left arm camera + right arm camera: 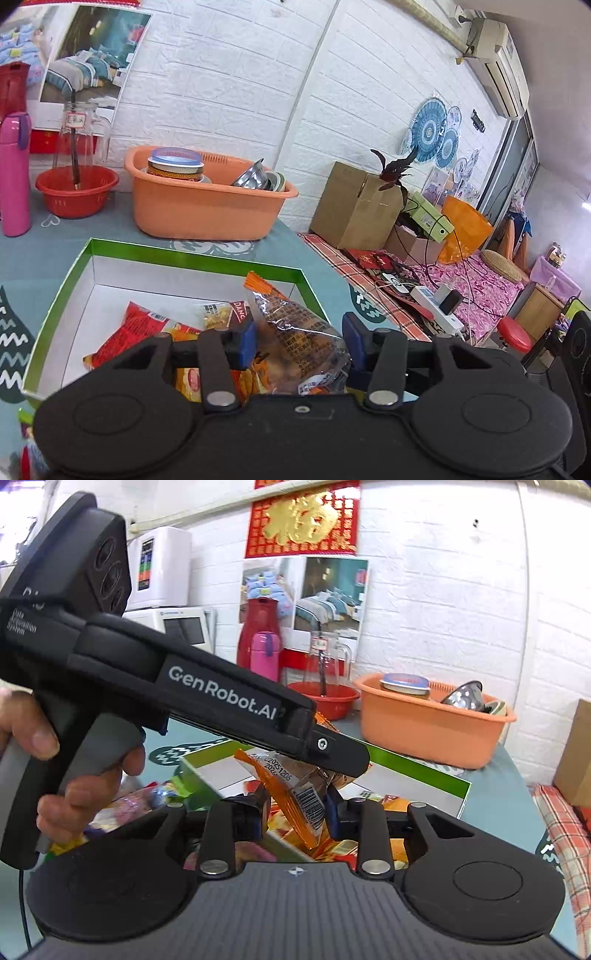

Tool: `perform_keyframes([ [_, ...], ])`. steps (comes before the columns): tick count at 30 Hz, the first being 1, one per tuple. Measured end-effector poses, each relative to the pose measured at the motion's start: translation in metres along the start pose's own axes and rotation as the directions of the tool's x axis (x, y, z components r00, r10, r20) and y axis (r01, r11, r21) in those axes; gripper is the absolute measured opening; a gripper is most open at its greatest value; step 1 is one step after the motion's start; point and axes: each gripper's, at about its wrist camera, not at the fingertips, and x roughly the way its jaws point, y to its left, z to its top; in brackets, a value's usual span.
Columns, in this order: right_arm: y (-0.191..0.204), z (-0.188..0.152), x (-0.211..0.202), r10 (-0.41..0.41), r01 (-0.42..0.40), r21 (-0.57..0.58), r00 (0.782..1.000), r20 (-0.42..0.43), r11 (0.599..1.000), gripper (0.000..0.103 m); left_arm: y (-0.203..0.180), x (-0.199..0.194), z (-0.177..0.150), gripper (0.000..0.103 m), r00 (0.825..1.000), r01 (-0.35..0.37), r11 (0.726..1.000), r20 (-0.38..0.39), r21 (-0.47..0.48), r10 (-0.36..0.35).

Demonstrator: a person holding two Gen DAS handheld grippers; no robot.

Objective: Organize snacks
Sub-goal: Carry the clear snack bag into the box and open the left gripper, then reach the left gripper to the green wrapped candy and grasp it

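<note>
A green-rimmed white box (192, 258) lies on the table and holds several snack packets, among them a red one (136, 328). My left gripper (299, 341) hangs over the box's right part, jaws apart, with a clear orange-edged snack bag (295, 332) between the pads; the gap is wider than the bag. In the right wrist view the same bag (295, 794) hangs between my right gripper's (295, 812) pads, which lie close on its orange end. The left gripper's body (221, 698) crosses above it. The box's green wall (417, 768) shows behind.
An orange basin (207, 206) with bowls and a red basin (75, 192) with a glass jar stand at the back, beside a pink bottle (14, 173). More loose snacks (140, 801) lie left of the box. A bench with cardboard boxes (354, 206) stands to the right.
</note>
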Motion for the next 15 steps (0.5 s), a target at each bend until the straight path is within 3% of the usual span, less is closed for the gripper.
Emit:
perform_keyframes([
  [7, -0.016, -0.006, 0.023, -0.025, 0.025, 0.006, 1.000, -0.018, 1.000, 0.052, 0.016, 0.030, 0.002, 0.092, 0.999, -0.001, 1.000, -0.039, 0.002, 0.001],
  [8, -0.018, -0.008, 0.027, -0.028, 0.029, 0.007, 0.999, -0.029, 1.000, 0.053, 0.019, 0.037, 0.001, 0.103, 0.998, -0.008, 1.000, -0.057, 0.005, 0.008],
  [10, -0.021, -0.014, 0.037, -0.039, 0.040, 0.014, 0.997, -0.071, 0.999, 0.056, 0.024, 0.045, -0.004, 0.103, 0.996, -0.052, 0.999, -0.075, 0.002, 0.052],
  [11, -0.022, -0.018, 0.041, -0.048, 0.050, 0.015, 0.995, -0.086, 0.999, 0.069, 0.025, 0.045, -0.007, 0.103, 0.994, -0.078, 0.997, -0.071, 0.004, 0.079],
  [12, -0.023, -0.021, 0.043, -0.060, 0.062, 0.015, 0.994, -0.096, 0.998, 0.089, 0.027, 0.045, -0.009, 0.103, 0.993, -0.098, 0.995, -0.066, 0.014, 0.099],
  [14, -0.025, -0.025, 0.039, -0.095, 0.097, 0.037, 0.993, -0.065, 0.995, 0.103, 0.030, 0.041, -0.011, 0.103, 0.992, -0.104, 0.994, -0.063, 0.020, 0.105],
  [15, -0.028, -0.025, 0.036, -0.102, 0.105, 0.051, 0.993, -0.062, 0.993, 0.103, 0.031, 0.038, -0.012, 0.103, 0.993, -0.103, 0.995, -0.063, 0.014, 0.104],
])
